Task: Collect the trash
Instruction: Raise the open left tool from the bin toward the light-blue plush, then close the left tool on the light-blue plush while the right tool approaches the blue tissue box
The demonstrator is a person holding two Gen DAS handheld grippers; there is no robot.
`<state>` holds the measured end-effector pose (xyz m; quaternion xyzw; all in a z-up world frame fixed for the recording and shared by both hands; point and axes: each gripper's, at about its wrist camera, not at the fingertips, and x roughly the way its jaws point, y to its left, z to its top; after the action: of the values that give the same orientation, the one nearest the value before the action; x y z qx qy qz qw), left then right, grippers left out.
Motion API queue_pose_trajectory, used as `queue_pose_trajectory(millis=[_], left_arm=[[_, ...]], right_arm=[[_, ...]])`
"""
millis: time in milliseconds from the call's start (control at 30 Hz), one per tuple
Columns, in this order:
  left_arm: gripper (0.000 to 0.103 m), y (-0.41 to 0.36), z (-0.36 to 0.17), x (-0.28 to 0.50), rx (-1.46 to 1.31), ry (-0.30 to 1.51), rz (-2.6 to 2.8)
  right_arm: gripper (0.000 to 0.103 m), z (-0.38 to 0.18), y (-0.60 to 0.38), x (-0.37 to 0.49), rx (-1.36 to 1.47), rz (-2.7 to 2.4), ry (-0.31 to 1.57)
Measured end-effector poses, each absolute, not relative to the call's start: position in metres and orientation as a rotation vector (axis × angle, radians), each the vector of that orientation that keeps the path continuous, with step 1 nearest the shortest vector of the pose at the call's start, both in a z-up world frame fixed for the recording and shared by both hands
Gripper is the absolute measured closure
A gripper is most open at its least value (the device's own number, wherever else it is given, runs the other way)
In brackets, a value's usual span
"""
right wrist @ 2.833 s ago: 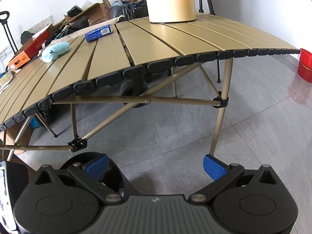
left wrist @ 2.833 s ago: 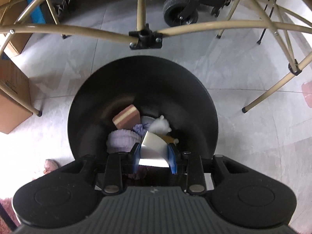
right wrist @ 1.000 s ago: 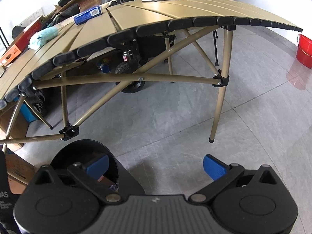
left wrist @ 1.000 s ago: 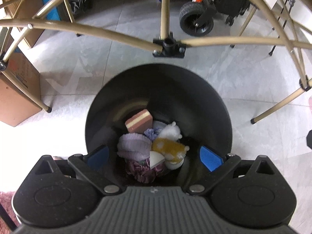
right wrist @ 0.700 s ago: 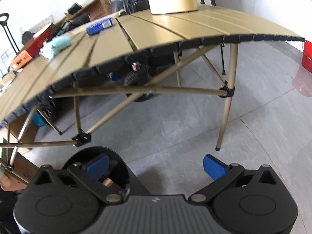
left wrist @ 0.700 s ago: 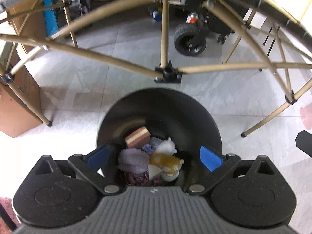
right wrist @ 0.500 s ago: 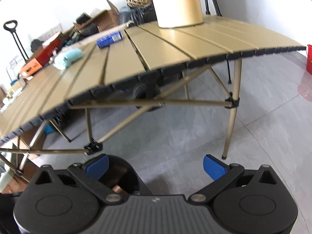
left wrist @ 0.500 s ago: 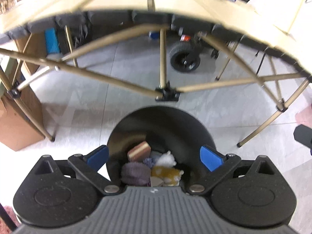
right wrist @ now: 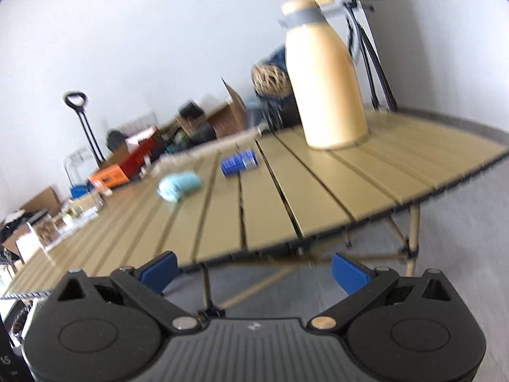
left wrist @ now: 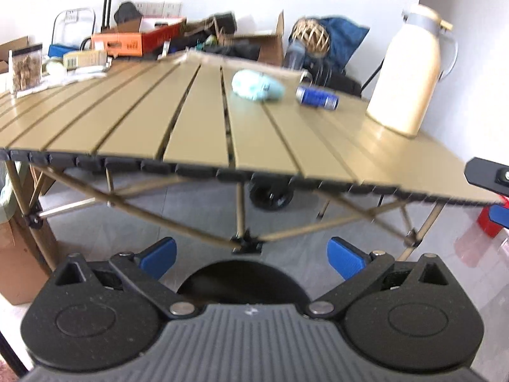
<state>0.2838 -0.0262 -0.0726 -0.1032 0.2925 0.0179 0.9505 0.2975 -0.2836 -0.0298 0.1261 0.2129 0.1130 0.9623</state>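
On the tan slatted table [left wrist: 203,121] [right wrist: 286,197] lie a crumpled light-blue wad [left wrist: 257,85] [right wrist: 179,186] and, to its right, a blue can on its side [left wrist: 317,96] [right wrist: 239,162]. My left gripper [left wrist: 251,256] is open and empty, in front of and below the table edge. Only the rim of the black trash bin [left wrist: 241,278] shows between its fingers. My right gripper [right wrist: 254,270] is open and empty too, level with the table's near edge; part of it [left wrist: 486,178] shows at the right of the left wrist view.
A tall cream thermos jug [left wrist: 410,73] [right wrist: 327,79] stands at the table's right end. Boxes, an orange case [left wrist: 127,40] and clutter crowd the far left end. A cardboard box [left wrist: 19,264] sits on the floor at left, a red bucket [left wrist: 491,226] at right.
Both grippers have risen and tilted up from the bin and floor to the table top. The left one let go of a white piece into the bin earlier and stays open.
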Motion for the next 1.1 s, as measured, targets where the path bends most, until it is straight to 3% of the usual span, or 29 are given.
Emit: queue_pose_trajectory(millis=[533,800,1100], left_arm=[[0.000,-0.023,0.018,0.328,-0.102,0.351,0.057],[0.000,-0.009,0.033,0.418,-0.084,0.407,0.101],[0.000,-0.001,0.006,0.532,-0.036,0.573,0.088]], right_arm=[[0.000,0.034,-0.264,0.338,0.265,0.217,0.207],[0.000,0.023,-0.268,0.413,0.329,0.234,0.260],[0.000,0.004,-0.277,0.475,0.325,0.168,0.318]])
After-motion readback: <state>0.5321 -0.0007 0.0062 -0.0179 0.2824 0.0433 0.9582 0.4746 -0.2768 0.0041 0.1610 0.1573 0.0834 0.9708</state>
